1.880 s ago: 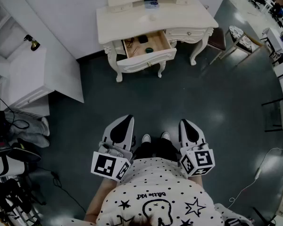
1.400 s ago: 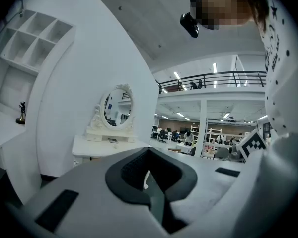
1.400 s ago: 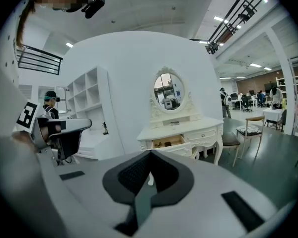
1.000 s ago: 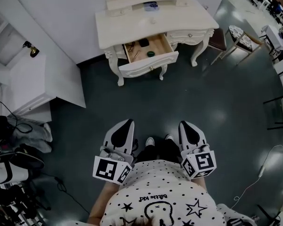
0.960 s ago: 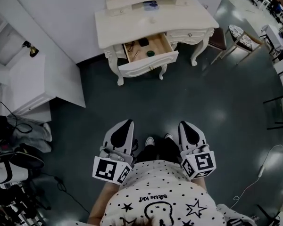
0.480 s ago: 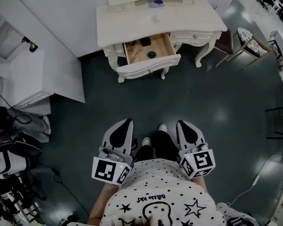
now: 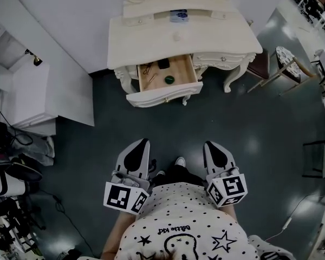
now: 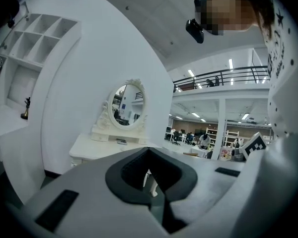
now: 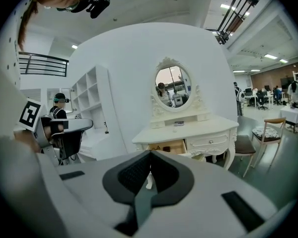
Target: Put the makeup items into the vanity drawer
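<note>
While the person is stepping closer to the desk (image 7: 146, 37), the left hand-held gripper (image 7: 142, 144) and the right hand-held gripper (image 7: 211, 146) are staying shut, holding nothing. A green pot (image 7: 169, 79) is lying in the desk's open drawer (image 7: 162, 95); a blue box (image 7: 179, 16) is waiting on top.

The drawer (image 7: 163, 95) juts out before the vanity (image 7: 206, 37), small items (image 7: 169, 79) inside. A chair (image 7: 288, 58) stands to the vanity's right.

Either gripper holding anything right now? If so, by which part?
Nothing is held. The left gripper and right gripper both have their jaws closed together with nothing between them, well short of the open vanity drawer.
</note>
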{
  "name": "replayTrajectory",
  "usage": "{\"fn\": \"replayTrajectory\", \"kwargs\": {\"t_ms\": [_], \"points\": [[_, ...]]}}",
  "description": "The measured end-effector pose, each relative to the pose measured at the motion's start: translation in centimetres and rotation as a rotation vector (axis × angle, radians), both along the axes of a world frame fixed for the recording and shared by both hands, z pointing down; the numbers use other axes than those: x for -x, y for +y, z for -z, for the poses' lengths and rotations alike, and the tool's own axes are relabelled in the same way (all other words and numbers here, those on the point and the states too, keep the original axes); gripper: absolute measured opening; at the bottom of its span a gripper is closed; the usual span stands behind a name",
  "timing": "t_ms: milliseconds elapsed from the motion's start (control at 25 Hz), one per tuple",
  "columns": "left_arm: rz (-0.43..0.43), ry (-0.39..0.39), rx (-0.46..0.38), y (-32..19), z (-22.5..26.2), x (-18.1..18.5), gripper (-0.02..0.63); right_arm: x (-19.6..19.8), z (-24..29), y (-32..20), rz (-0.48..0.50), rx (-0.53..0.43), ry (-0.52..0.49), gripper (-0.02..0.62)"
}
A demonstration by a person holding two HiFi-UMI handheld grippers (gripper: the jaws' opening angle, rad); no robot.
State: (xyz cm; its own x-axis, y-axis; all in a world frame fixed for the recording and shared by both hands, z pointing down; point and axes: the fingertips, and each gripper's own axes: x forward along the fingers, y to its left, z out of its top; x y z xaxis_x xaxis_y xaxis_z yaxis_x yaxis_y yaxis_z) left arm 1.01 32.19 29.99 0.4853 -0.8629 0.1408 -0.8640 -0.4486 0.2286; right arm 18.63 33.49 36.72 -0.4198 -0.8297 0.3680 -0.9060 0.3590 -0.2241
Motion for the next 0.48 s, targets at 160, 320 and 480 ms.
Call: {"fn": "replayTrajectory", "kwargs": {"t_ms": [160, 320, 480], "points": [[0.023, 0.013, -0.011, -2.2, 0.0, -0.8, 0.002, -2.0, -0.2, -2.1, -0.009, 0.001, 0.012, 0.009], [0.046, 0.036, -0.011, -4.4, -0.2, -1.1, 0.002, -2.8, -0.7, -3.9, -0.009, 0.016, 0.018, 0.009], [0.050, 0.035, 0.000, -6.3, -0.6, -0.7, 0.002, -2.4, -0.6, -6.1, 0.007, 0.018, 0.034, 0.009]]}}
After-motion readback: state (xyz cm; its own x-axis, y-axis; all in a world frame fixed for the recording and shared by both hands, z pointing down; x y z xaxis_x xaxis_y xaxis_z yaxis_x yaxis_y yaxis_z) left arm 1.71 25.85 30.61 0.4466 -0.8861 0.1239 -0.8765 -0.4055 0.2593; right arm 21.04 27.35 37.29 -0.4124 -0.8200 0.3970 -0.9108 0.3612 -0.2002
